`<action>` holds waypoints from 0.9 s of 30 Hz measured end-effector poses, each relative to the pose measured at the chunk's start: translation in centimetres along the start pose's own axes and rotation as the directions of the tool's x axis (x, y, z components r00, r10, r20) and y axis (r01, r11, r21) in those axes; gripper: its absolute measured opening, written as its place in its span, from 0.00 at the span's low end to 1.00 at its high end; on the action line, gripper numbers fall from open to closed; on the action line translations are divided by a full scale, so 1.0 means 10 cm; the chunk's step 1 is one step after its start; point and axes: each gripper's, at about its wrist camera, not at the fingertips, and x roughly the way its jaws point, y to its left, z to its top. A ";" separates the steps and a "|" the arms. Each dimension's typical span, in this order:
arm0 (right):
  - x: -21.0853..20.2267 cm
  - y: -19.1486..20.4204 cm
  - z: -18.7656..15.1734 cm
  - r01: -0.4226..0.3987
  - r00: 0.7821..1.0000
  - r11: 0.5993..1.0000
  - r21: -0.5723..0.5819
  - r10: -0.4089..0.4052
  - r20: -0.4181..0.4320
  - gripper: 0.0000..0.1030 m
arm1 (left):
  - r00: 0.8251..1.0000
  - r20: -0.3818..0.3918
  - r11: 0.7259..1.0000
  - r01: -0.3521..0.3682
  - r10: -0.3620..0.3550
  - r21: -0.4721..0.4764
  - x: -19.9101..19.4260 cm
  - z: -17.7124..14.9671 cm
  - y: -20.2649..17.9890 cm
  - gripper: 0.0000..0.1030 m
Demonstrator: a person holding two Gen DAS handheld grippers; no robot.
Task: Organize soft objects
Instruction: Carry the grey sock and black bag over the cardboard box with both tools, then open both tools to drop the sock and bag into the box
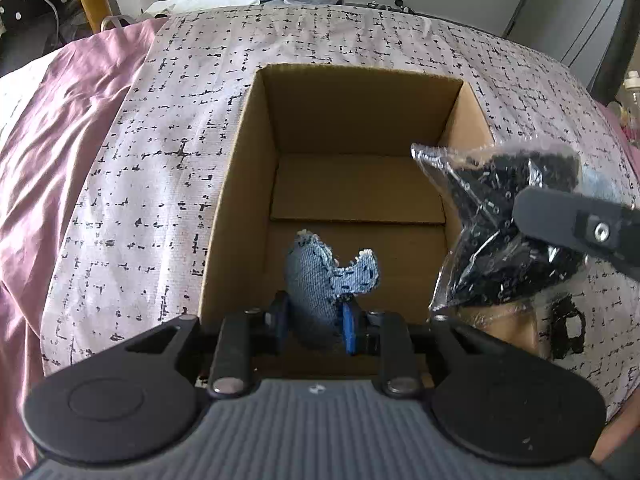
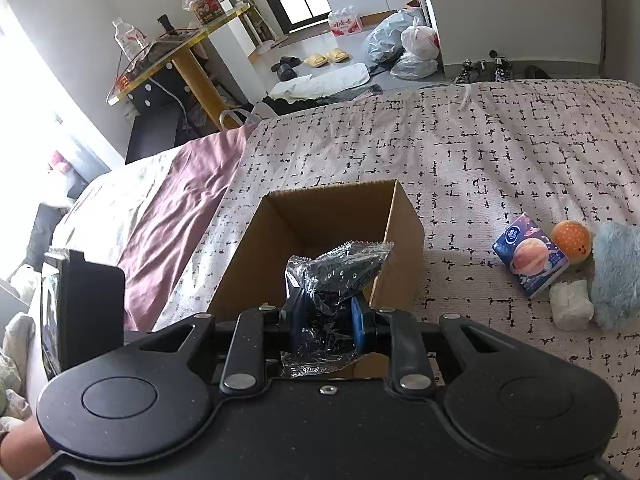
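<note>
While our left hand-held gripper [image 1: 316, 320] hangs over the open cardboard box [image 1: 248, 152] on the bed [image 1: 160, 120], we see its jaws closed on a blue denim stuffed toy [image 1: 320, 276], which dangles inside the box above the bare floor. Over on the right wall of the box, our right hand-held gripper [image 2: 326, 320] is clenched on a crinkly clear plastic packet of something black [image 2: 336, 276], held just above the box rim. Out on the patterned bedspread to the right, well apart from the box, we spot a tissue pack [image 2: 530, 260], an orange plush ball [image 2: 572, 240], a white roll [image 2: 570, 306] and a fluffy light-blue plush [image 2: 618, 272], all huddled together.
</note>
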 end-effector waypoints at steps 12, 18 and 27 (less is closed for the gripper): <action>-0.01 0.06 0.04 -0.017 1.000 1.000 0.001 0.017 -0.007 0.24 | 0.996 0.085 1.000 0.011 -0.010 -0.004 -0.43 -0.05 0.14 0.47; 0.10 0.15 0.03 -0.031 0.999 0.999 -0.017 0.031 -0.042 0.24 | 0.994 0.111 1.000 0.006 -0.007 0.012 -0.63 -0.10 0.17 0.66; 0.26 0.17 -0.06 -0.021 0.993 0.999 -0.026 0.017 -0.113 0.26 | 0.994 0.112 0.997 0.007 0.002 -0.081 -0.81 -0.11 0.38 0.73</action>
